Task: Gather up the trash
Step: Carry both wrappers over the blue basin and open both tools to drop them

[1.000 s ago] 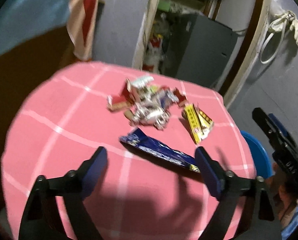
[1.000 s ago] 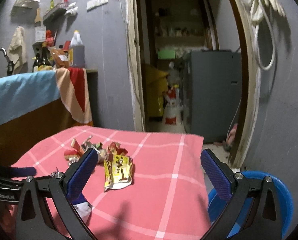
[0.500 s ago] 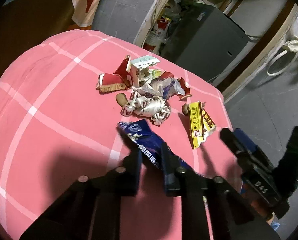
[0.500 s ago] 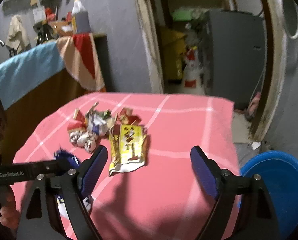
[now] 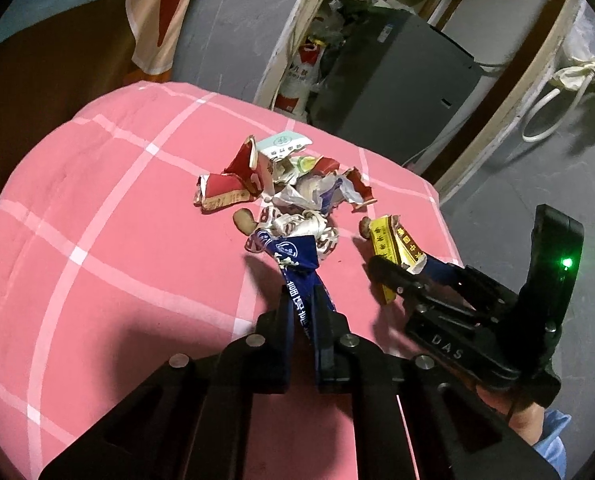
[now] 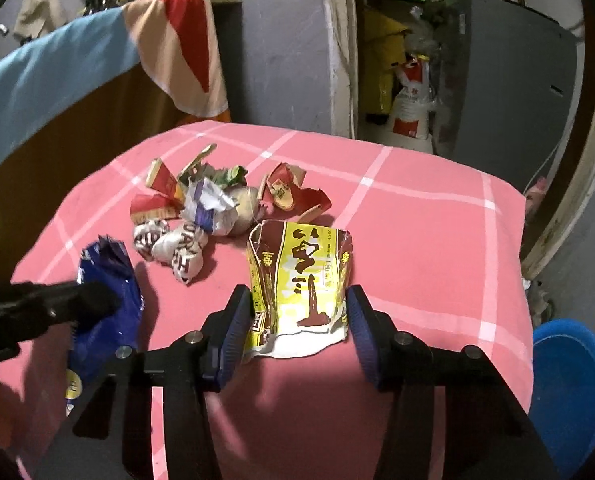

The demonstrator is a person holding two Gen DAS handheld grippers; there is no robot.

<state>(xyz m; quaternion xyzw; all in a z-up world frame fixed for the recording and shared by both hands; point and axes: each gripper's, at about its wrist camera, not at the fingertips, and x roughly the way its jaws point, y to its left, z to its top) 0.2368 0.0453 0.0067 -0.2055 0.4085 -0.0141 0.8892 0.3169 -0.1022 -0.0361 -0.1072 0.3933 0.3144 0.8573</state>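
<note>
So the left gripper [image 5: 300,312] has its two black fingers pinched tight on a crinkly dark blue plastic snack wrapper [image 5: 297,264], and the free end of that wrapper fans out ahead of the tips toward the trash pile. From the right wrist view you can see the same blue wrapper [image 6: 109,280] over on the left side of the table, with the left tool's black finger lying across it. The right gripper [image 6: 299,316] is sitting at a medium spread, its blue-padded fingers [image 6: 233,320] straddling a yellow and brown printed paper packet [image 6: 301,280] that lies flat on the pink tablecloth with white grid lines [image 6: 417,248]. The pads look right next to the packet's edges, but I honestly can't tell if they're actually touching it; they aren't squeezed on it. Behind the packet there's the rest of the litter: a heap of crumpled white wrappers, torn red paper bits and silvery foil [image 6: 201,208], all bunched together around the middle of the table. A round blue plastic tub [image 6: 573,392] sits on the floor just off the table's right edge, low in the right wrist view. In the back there's a grey metal cabinet [image 6: 509,76] in the doorway and a striped red and cream cloth [image 6: 177,48] draped over a wooden counter on the left.
</note>
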